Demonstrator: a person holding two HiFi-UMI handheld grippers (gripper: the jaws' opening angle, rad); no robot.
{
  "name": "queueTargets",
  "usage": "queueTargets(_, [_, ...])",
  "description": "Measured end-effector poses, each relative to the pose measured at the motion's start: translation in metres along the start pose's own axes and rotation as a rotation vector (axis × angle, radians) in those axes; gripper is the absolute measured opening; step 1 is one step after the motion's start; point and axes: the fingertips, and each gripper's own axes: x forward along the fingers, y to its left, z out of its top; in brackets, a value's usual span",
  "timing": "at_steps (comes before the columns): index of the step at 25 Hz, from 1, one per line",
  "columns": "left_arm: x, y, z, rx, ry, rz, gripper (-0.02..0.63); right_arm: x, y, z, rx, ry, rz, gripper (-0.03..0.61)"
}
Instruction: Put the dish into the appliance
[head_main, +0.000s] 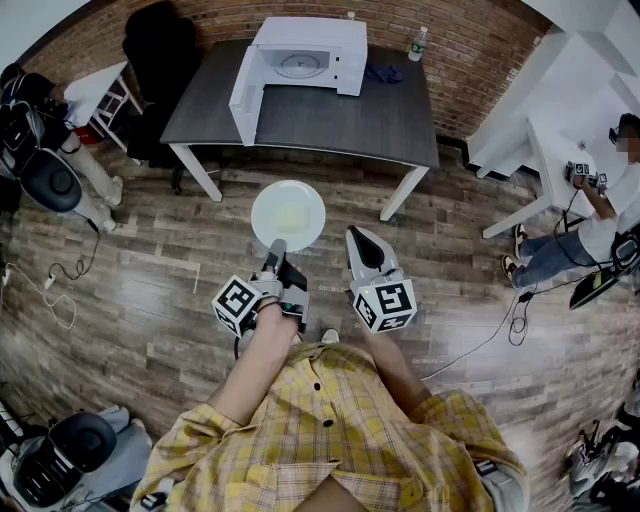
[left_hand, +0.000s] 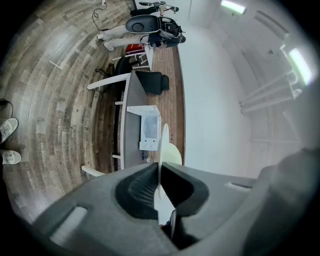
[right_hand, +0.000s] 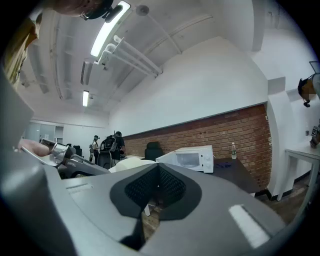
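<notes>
A round white dish (head_main: 288, 214) hangs level above the wooden floor, and my left gripper (head_main: 274, 248) is shut on its near rim. In the left gripper view the dish (left_hand: 162, 150) shows edge-on between the dark pads, pinched tight. A white microwave (head_main: 300, 62) stands on the dark table (head_main: 390, 120) ahead, its door swung open to the left and its turntable visible inside. My right gripper (head_main: 361, 246) is beside the dish on the right, shut with nothing in it. In the right gripper view the microwave (right_hand: 192, 157) sits beyond the closed pads.
A plastic bottle (head_main: 417, 43) and a blue cloth (head_main: 384, 73) lie on the table right of the microwave. A black chair (head_main: 160, 60) stands at the table's left end. Seated people are at the left (head_main: 40, 150) and right (head_main: 600, 220) edges. Cables trail on the floor (head_main: 500, 330).
</notes>
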Motion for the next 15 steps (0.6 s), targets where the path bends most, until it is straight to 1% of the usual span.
queueTargets(4, [0.001, -0.003, 0.0, -0.011, 0.005, -0.016, 0.011, 0.001, 0.002, -0.002, 0.003, 0.006, 0.0, 0.003])
queueTargets(8, [0.002, 0.001, 0.0, -0.002, 0.006, -0.001, 0.011, 0.003, 0.002, -0.003, -0.006, 0.012, 0.013, 0.003])
queueTargets(11, [0.003, 0.003, -0.006, -0.008, -0.002, -0.001, 0.011, -0.001, -0.003, -0.004, -0.001, 0.013, 0.019, 0.003])
queueTargets(13, [0.004, 0.0, -0.012, -0.017, -0.007, -0.016, 0.011, -0.004, -0.008, -0.002, 0.003, 0.006, 0.021, 0.003])
queueTargets(15, [0.005, -0.001, -0.017, -0.01, -0.012, -0.022, 0.011, -0.007, -0.011, -0.001, 0.001, 0.0, 0.035, 0.003])
